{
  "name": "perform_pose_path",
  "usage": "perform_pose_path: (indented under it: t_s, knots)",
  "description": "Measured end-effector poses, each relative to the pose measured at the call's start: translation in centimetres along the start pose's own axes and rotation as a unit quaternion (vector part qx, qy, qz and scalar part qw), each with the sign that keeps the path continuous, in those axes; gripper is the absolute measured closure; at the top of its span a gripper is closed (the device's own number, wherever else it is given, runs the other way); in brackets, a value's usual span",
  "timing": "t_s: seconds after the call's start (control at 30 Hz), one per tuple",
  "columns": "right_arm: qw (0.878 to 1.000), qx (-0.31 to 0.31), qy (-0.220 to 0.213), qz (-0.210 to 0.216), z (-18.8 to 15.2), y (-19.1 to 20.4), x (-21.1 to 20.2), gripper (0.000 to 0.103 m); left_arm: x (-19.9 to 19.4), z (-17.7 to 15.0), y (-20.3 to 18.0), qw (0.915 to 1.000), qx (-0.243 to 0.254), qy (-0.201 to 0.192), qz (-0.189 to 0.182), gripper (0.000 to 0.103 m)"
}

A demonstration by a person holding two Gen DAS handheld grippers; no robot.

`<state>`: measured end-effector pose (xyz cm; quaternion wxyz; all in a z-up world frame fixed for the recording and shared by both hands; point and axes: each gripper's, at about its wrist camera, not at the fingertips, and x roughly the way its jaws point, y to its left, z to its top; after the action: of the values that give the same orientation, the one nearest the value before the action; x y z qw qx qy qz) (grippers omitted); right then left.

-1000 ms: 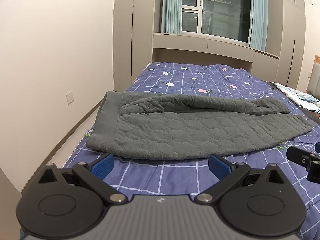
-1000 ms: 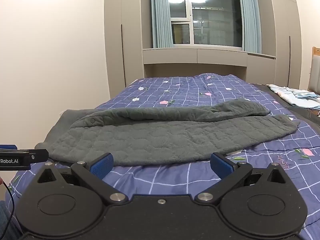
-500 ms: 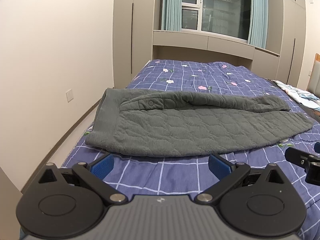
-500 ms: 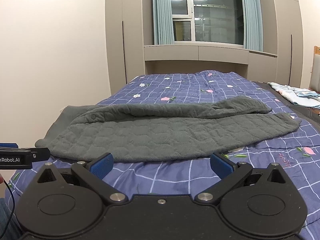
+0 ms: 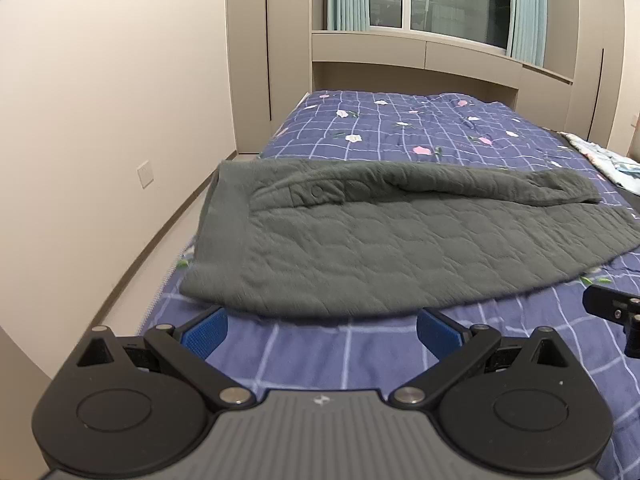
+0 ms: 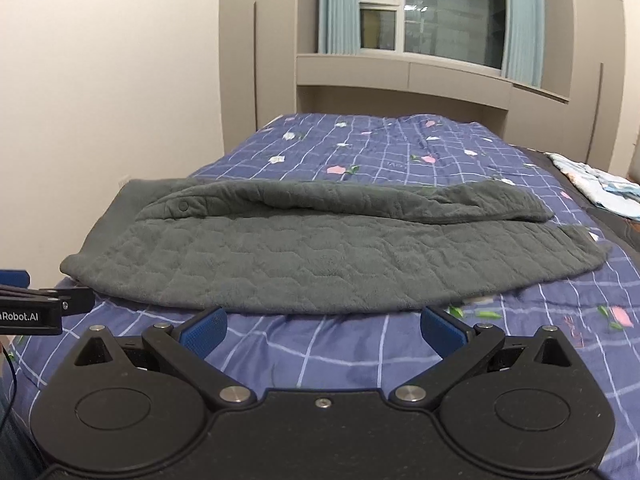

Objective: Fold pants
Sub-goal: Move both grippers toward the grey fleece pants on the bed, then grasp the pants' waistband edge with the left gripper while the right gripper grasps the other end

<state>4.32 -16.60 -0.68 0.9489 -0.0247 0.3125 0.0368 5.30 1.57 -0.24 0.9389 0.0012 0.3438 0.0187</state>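
Grey quilted pants [image 5: 380,240] lie flat across the bed, one leg folded onto the other, waistband at the left and hems at the right. They also show in the right wrist view [image 6: 320,248]. My left gripper [image 5: 320,328] is open and empty, just short of the pants' near edge by the waist. My right gripper [image 6: 322,326] is open and empty, just short of the near edge at mid-leg. Each gripper's tip shows in the other's view, the right one [image 5: 612,308] and the left one [image 6: 44,304].
The bed has a purple checked floral quilt [image 5: 400,128]. A wall [image 5: 100,120] and floor strip run along the bed's left side. Wardrobes and a window stand beyond the far end. Light folded cloth [image 6: 592,184] lies at the bed's right.
Both grippers have moved forward and tilted down towards the pants' near edge. Both stay open. The pants have not moved.
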Motion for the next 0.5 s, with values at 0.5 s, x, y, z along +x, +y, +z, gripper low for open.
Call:
perform_pose_path:
  t_s: [0.5]
  knots:
    - [0.995, -0.088, 0.045, -0.020, 6.5, -0.2, 8.4, 0.000, 6.6, 9.4, 4.6, 0.9994, -0.013, -0.006, 0.031, 0.000]
